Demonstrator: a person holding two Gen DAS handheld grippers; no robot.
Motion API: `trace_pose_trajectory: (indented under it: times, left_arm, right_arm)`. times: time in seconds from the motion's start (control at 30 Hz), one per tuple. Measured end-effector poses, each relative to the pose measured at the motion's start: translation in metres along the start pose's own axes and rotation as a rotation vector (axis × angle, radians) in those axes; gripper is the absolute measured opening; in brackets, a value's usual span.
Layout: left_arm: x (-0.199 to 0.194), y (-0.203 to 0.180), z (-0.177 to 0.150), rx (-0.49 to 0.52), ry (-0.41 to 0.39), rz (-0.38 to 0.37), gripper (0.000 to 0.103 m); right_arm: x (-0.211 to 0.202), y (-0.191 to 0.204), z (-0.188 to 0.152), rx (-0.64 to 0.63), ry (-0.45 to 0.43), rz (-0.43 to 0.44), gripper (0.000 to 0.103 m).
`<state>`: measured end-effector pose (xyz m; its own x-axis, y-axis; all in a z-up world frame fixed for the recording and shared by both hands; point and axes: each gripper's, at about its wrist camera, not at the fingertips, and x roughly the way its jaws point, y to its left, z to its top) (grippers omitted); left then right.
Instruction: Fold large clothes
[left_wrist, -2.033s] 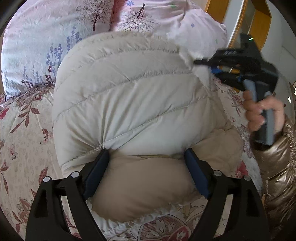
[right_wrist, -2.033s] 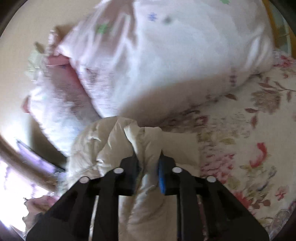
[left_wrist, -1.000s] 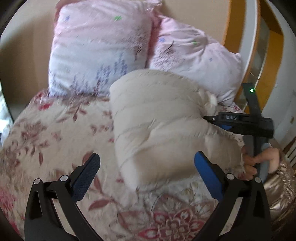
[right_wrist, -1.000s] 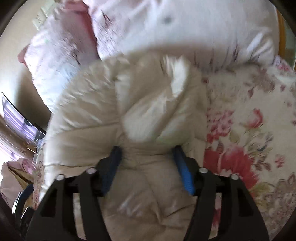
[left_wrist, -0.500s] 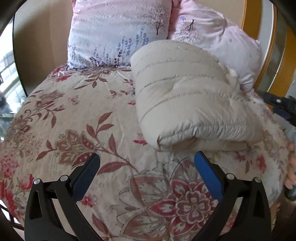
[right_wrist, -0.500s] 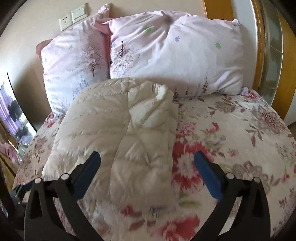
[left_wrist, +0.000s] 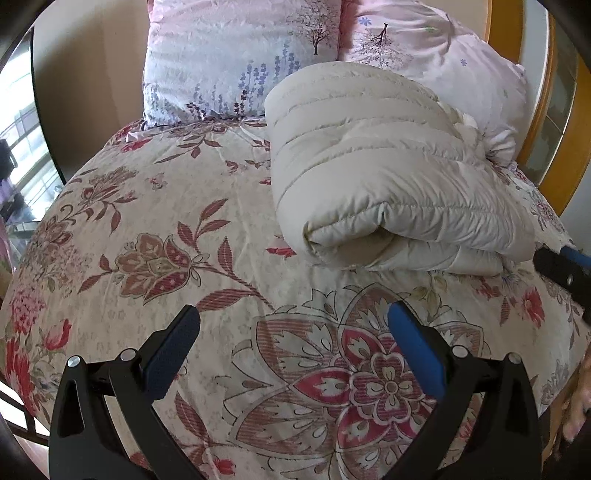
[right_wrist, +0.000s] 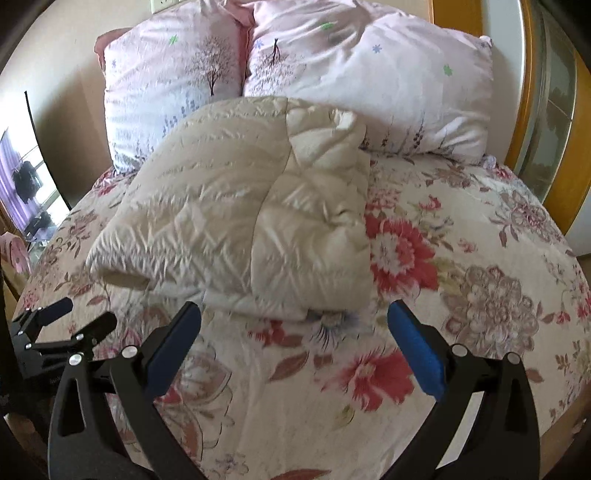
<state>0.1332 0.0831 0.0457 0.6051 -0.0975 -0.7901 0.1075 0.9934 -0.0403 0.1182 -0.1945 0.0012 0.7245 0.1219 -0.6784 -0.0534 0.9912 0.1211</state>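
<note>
Jacket folded on bed, touching pillows. Left claw, right claw near jacket, both wide apart, empty.

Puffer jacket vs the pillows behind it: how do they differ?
Colour: the jacket is plain cream; the left pillow and right pillow are pale pink with printed trees and flowers.
Surface: the jacket is quilted in stitched channels; the pillows are smooth apart from creases.
Pose: the jacket lies folded into a thick bundle on the bedspread; the pillows stand propped at the head of the bed.
Shared: all are soft, puffy and untouched by either hand-held gripper.
</note>
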Motion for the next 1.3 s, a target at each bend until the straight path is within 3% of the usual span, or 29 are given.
trace_pose_trajectory:
  times: [0.47,1.3]
  left_arm:
    - [0.004,-0.007,-0.005,0.029,0.029,0.015,0.102]
    - [0.009,-0.006,-0.007,0.018,0.053,0.018,0.102]
  right_arm:
    - [0.019,0.003,-0.028,0.006,0.105,-0.042,0.101]
    - [0.025,0.011,-0.031,-0.013,0.131,-0.035,0.101]
